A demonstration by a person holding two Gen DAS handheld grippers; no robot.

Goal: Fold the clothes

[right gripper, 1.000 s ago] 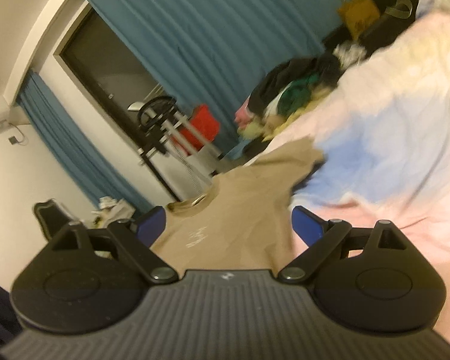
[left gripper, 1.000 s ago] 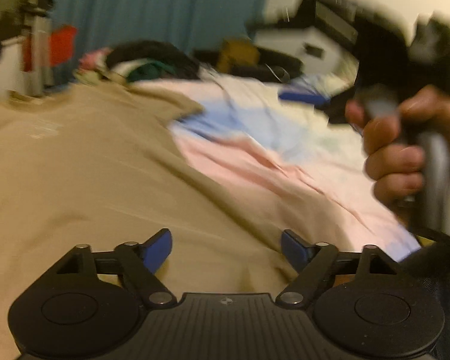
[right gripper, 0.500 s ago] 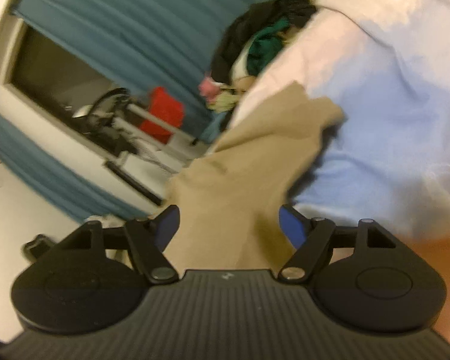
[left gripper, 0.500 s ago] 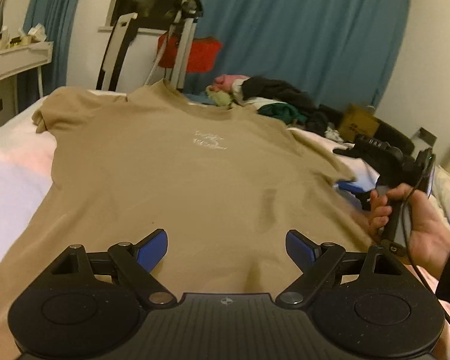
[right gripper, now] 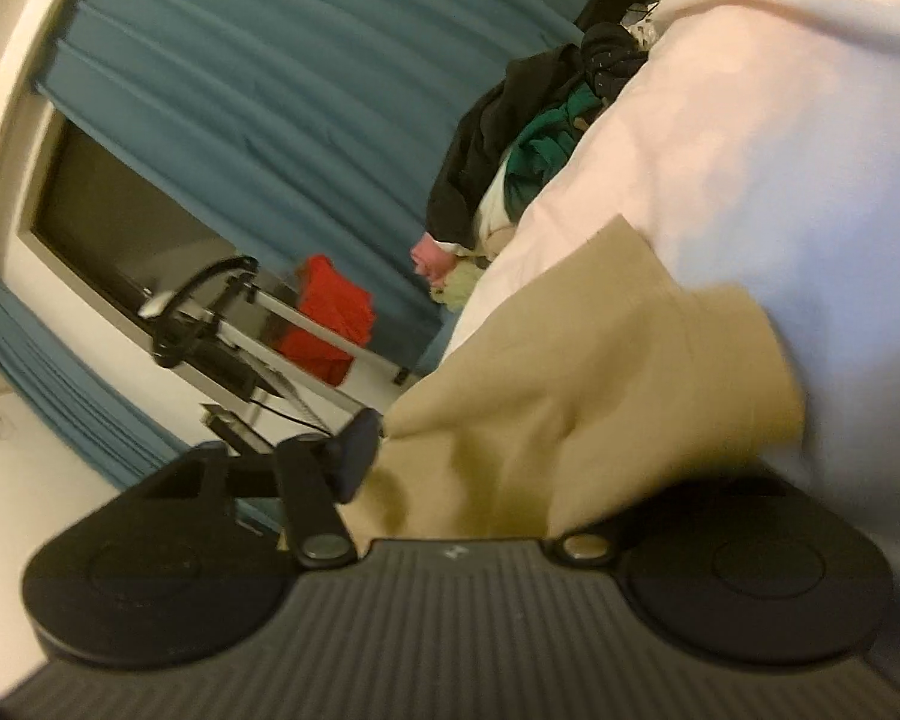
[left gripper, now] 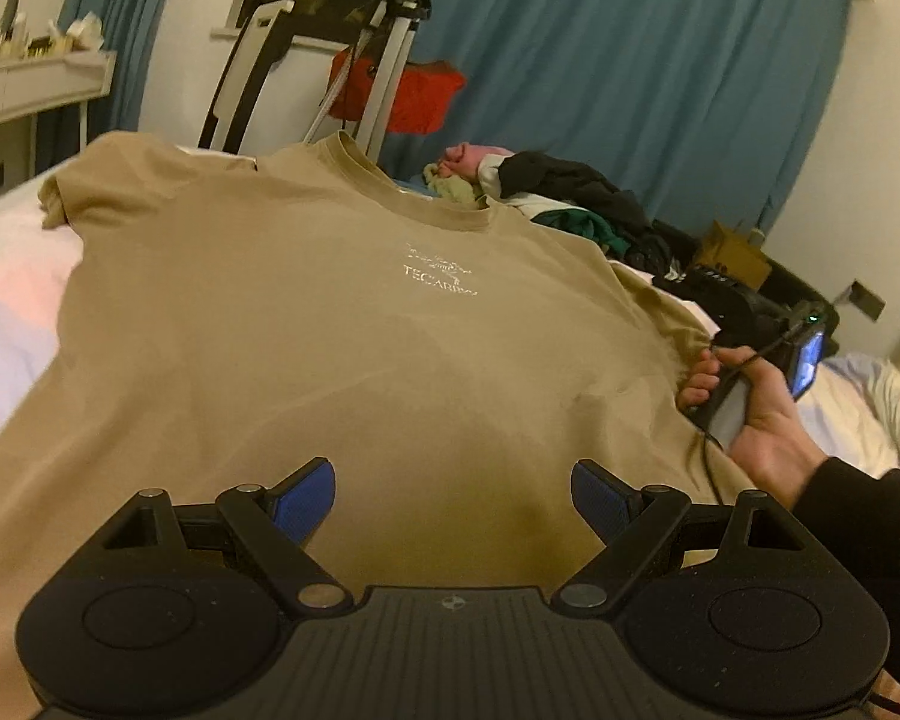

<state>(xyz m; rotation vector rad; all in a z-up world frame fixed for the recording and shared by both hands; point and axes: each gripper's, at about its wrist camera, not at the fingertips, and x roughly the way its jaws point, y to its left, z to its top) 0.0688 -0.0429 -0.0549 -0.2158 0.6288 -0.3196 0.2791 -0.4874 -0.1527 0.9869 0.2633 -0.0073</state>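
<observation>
A tan T-shirt with a small white chest print lies face up and spread flat on the bed, collar at the far end. My left gripper is open and empty, hovering over the shirt's lower middle near the hem. My right gripper is at the shirt's right sleeve; the sleeve cloth lies between its jaws and covers the right finger, so its grip cannot be read. From the left wrist view the right gripper shows in a hand at the sleeve edge.
The bed cover is pale pink and blue. A heap of dark, green and pink clothes lies past the collar. A metal stand with a red bag, blue curtains and a shelf are behind.
The left gripper swung from the bed's right side to face the whole shirt and came closer. The right gripper moved down onto the right sleeve, which now lies between its fingers.
</observation>
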